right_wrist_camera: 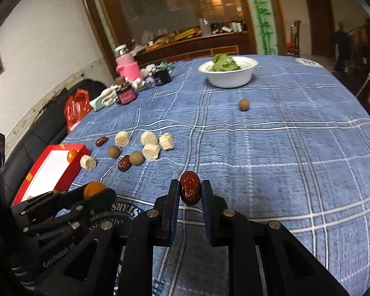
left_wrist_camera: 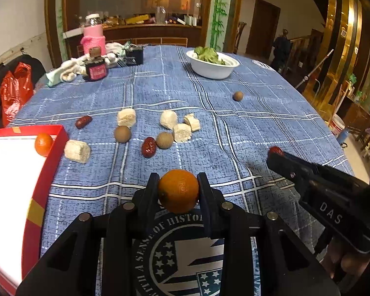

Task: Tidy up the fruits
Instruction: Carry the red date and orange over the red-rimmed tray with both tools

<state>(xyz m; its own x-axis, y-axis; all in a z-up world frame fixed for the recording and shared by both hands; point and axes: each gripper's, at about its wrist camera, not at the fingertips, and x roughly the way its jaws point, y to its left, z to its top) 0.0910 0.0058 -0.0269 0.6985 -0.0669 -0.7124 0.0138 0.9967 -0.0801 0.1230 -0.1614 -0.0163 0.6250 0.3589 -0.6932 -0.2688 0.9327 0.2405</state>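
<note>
Your left gripper (left_wrist_camera: 178, 187) pinches the orange (left_wrist_camera: 178, 190) and your right gripper (right_wrist_camera: 190, 190) pinches a red date (right_wrist_camera: 190, 191), long axis upright; the red box (left_wrist_camera: 45, 172) lies to the left, nearer your left hand, so it goes first

The left matte black plastic two-finger gripper (left_wrist_camera: 178, 187) has flat, slab-like fingers on angular arms braced by triangular cut-outs, with round silver pins at the joints. The right matte black plastic two-finger gripper (right_wrist_camera: 190, 193) is built the same, its finger pads (right_wrist_camera: 174, 209) showing a dark blue tint on the inner faces. White letters "DAS" mark the right tool's side, and pale lettering beginning "GenRobot" runs along the left tool's body.
</note>
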